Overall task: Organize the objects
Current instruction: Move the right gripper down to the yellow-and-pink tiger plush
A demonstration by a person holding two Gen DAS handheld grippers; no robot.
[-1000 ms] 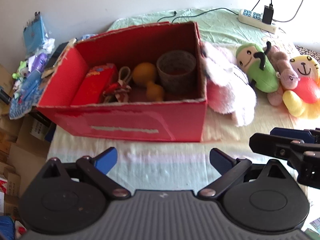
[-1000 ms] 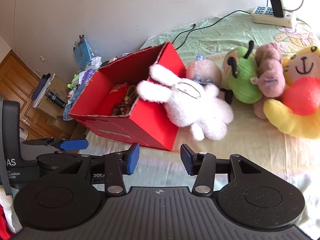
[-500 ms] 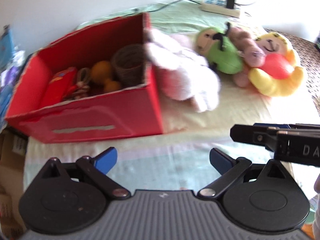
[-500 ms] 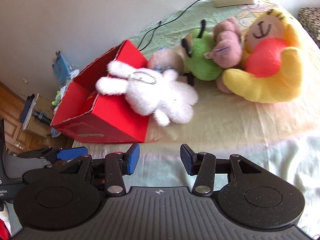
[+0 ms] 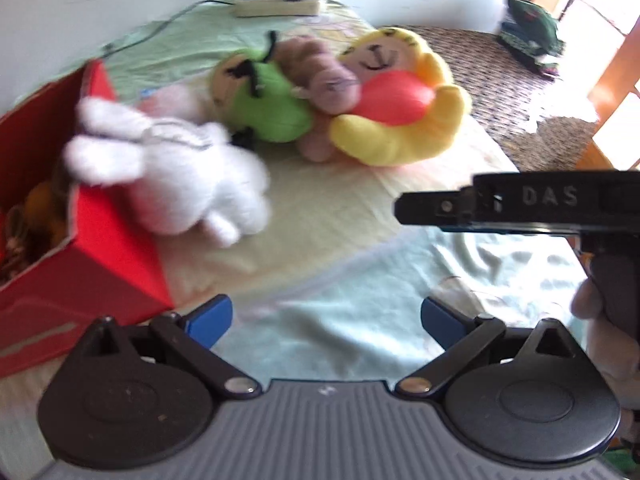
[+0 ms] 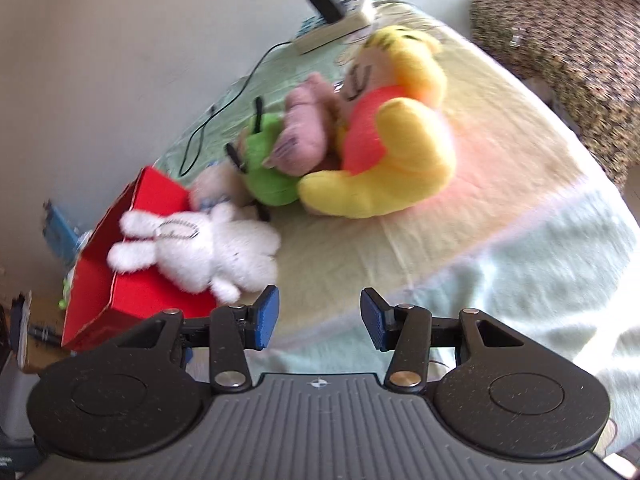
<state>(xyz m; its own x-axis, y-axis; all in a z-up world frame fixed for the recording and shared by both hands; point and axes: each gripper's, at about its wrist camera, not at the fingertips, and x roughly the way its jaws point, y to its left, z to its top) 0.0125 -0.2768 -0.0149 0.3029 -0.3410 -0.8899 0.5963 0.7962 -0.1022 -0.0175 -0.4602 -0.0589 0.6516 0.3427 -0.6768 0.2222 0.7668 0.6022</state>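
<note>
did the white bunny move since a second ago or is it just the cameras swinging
No. The white bunny is draped against the same end wall of the red box as before, beside the green plush; only the cameras swung right.

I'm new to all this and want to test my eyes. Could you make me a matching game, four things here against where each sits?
Things:
1. white rabbit
2. green toy
3. power strip
4. red box

Places:
A. far end of the bed, by the wall
B. draped over the box's edge
C. left, at the bed's edge
D. between the rabbit and the yellow toy

Pairs: 1-B, 2-D, 3-A, 4-C
</note>
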